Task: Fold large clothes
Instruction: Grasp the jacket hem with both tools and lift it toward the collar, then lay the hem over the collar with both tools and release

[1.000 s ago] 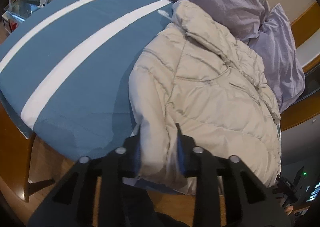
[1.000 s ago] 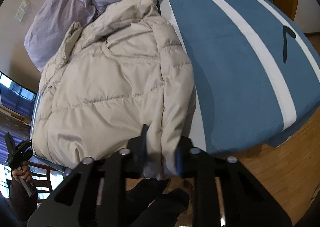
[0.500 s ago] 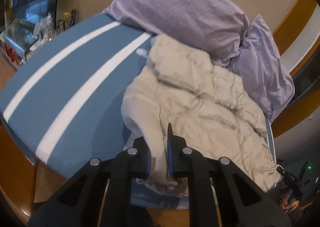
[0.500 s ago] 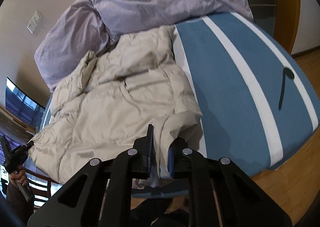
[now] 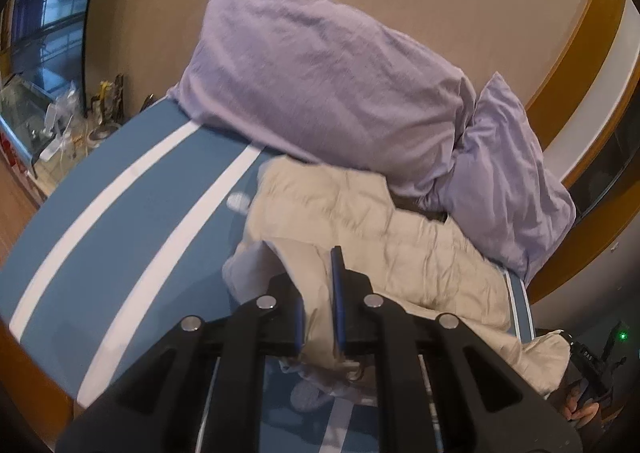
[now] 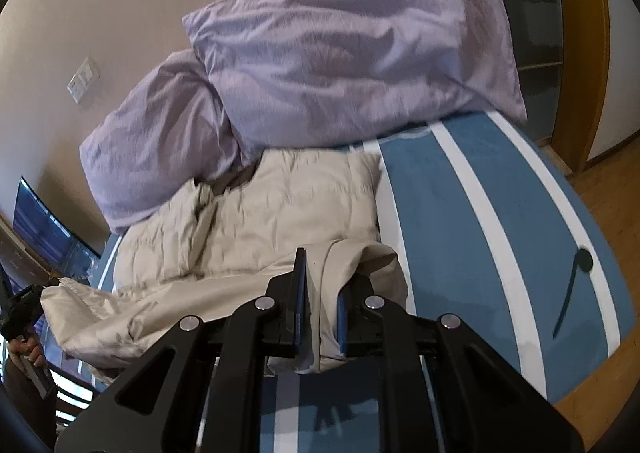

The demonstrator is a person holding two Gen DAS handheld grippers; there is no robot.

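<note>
A beige quilted puffer jacket (image 5: 372, 237) lies on a blue bed with white stripes (image 5: 132, 213), its collar end against the pillows. My left gripper (image 5: 318, 293) is shut on the jacket's hem at one bottom corner and holds it lifted above the bed. My right gripper (image 6: 322, 293) is shut on the hem of the jacket (image 6: 280, 221) at the other bottom corner, also lifted. The raised hem drapes back over the jacket's lower part. The other gripper and hand show at the far edge in each view.
Two lilac pillows (image 5: 332, 77) (image 6: 352, 61) are stacked against the wall at the head of the bed. A dark mark (image 6: 576, 285) lies on a white stripe of the bed (image 6: 500, 213). Wooden floor (image 6: 612, 189) and door frames flank the bed. Clutter (image 5: 68, 125) stands left.
Both grippers closed on the jacket's hem, then lifted it and carried it forward toward the pillows. The jacket's lower part has come up off the bed.
</note>
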